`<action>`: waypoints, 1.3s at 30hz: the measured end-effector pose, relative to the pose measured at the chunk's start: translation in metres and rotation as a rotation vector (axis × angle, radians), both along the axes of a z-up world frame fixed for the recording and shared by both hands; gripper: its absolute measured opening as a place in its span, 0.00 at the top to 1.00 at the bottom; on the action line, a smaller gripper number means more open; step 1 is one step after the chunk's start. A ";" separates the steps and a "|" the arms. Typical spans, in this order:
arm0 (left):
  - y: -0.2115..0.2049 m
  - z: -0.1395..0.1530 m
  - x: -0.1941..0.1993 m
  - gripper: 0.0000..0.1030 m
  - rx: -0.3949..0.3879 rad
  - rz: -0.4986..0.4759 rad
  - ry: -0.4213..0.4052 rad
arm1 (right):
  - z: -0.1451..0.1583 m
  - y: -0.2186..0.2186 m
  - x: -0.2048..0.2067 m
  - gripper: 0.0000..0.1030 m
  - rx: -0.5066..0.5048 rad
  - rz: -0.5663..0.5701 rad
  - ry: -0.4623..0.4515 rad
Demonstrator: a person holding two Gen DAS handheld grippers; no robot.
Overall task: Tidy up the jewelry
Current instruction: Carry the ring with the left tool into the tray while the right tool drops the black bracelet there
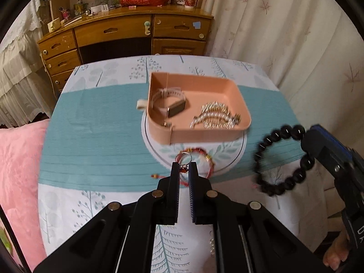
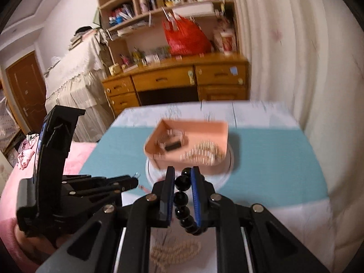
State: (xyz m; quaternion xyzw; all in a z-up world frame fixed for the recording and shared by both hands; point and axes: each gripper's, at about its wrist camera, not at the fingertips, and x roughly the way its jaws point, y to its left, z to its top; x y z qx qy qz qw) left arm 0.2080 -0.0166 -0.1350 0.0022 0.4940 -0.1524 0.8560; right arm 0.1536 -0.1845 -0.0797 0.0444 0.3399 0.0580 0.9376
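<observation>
My left gripper (image 1: 183, 165) is shut on a silver ring with a red stone (image 1: 183, 158), held above the table. A red string bracelet (image 1: 204, 153) lies under it on a white round disc (image 1: 236, 157). On that disc stands a pink tray (image 1: 204, 134) holding a watch (image 1: 175, 109) and gold-and-pearl jewelry (image 1: 216, 116). My right gripper (image 2: 183, 170) is shut on a black bead bracelet (image 2: 182, 195), which hangs in a loop (image 1: 279, 159) to the right of the tray (image 2: 224, 136). The left gripper (image 2: 134, 180) shows at the left in the right wrist view.
A pearl string (image 2: 175, 250) lies near the table's front edge, below the right gripper. Pink bedding (image 1: 18, 170) borders the table on the left. A wooden desk (image 1: 136, 31) stands behind it and a curtain (image 1: 284, 34) hangs at the right. A hand (image 1: 336, 250) grips the right tool.
</observation>
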 end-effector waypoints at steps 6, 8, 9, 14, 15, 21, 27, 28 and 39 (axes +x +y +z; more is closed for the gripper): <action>0.000 0.026 0.026 0.95 -0.037 0.004 -0.036 | 0.022 0.006 0.029 0.86 -0.002 0.024 -0.105; 0.000 0.030 0.037 0.95 -0.032 0.018 -0.041 | 0.025 0.009 0.039 0.86 -0.010 0.027 -0.134; -0.001 0.032 0.043 0.95 -0.028 0.022 -0.044 | 0.026 0.010 0.044 0.86 -0.012 0.026 -0.141; -0.001 0.034 0.067 0.95 -0.041 0.028 -0.062 | 0.025 0.007 0.067 0.86 -0.016 -0.004 -0.164; -0.001 0.033 0.072 0.95 -0.046 0.031 -0.063 | 0.023 0.007 0.071 0.86 -0.022 -0.007 -0.167; -0.006 0.015 0.091 0.78 -0.025 0.041 -0.063 | -0.007 -0.005 0.095 0.86 -0.034 -0.011 -0.105; -0.007 0.005 0.096 0.50 0.001 0.050 -0.016 | -0.022 -0.024 0.104 0.84 0.031 -0.022 -0.018; -0.006 0.005 0.097 0.47 0.003 0.049 -0.013 | -0.023 -0.025 0.103 0.83 0.018 -0.027 -0.014; 0.003 0.000 0.072 0.25 0.047 0.115 0.011 | -0.030 -0.039 0.079 0.56 -0.039 -0.005 0.033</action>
